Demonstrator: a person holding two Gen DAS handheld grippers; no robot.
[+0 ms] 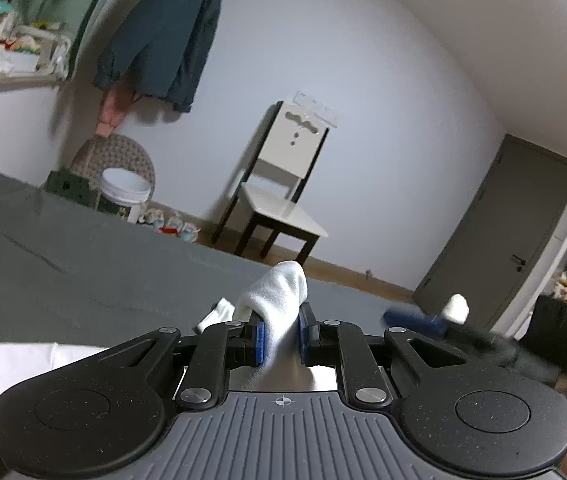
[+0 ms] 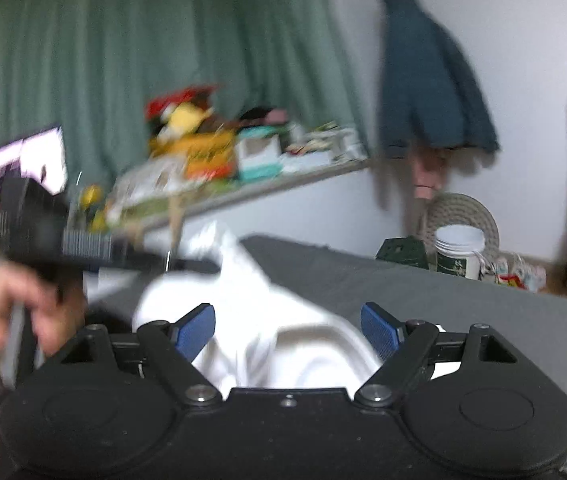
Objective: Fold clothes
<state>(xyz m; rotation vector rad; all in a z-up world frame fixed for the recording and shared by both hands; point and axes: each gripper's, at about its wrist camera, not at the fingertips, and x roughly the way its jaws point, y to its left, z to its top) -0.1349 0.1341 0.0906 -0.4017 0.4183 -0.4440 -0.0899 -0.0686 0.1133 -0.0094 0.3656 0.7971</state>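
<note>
A white garment [image 2: 267,320] lies bunched on the grey sheet-covered surface [image 2: 463,312]. In the left wrist view my left gripper [image 1: 281,334] is shut on a fold of this white cloth [image 1: 279,300], which sticks up between the blue pads [image 1: 260,342]. My right gripper [image 2: 287,310] is open, its blue pads [image 2: 195,330] spread wide just above the garment. In the left wrist view the right gripper's blurred blue finger [image 1: 413,320] shows on the right with a bit of white cloth [image 1: 456,308] by it. A hand [image 2: 7,312] holds the blurred left gripper handle.
A white chair with black legs [image 1: 283,188] and a white bucket [image 1: 125,194] stand past the surface's far edge. A teal jacket [image 1: 163,32] hangs on the wall. A cluttered shelf [image 2: 243,160] runs under green curtains [image 2: 123,60]. There is a grey door [image 1: 503,240] at right.
</note>
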